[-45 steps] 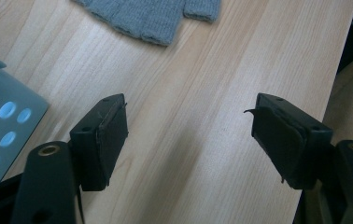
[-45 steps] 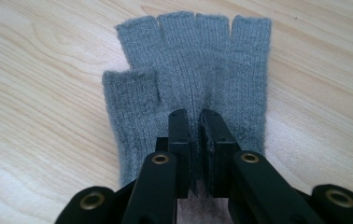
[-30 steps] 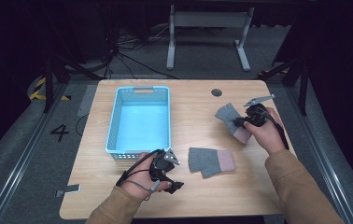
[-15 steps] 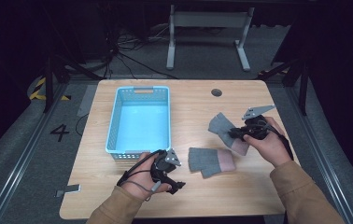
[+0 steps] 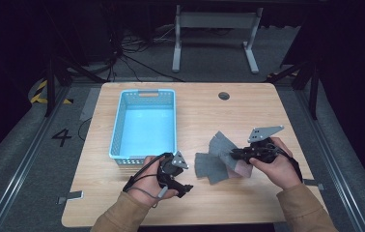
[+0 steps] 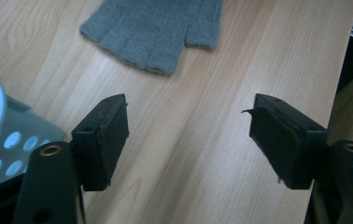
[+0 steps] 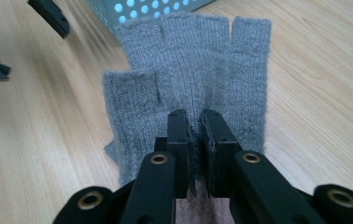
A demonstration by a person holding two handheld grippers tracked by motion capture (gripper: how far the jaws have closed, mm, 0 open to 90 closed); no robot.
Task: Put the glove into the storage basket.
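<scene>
Right gripper pinches a grey fingerless glove over the second glove lying on the tabletop. Left gripper wide apart, holding nothing, beside blue basket.

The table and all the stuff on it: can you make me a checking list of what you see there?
Surface: light wooden table with a round hole near its far edge.
Job's things: two grey fingerless gloves: the held glove, pinched near its pinkish cuff, and the second glove, flat on the wood and partly under it. Blue basket with nothing inside.
Clutter: nothing seen.
Grippers: right gripper shut on the held glove; left gripper open over bare wood beside the basket, nothing between its jaws.
Cables: a cable loops from the left gripper; cables lie on the floor behind the table.
Surroundings: dark room, grey floor, a white stand behind the table, a floor mark "4".
</scene>
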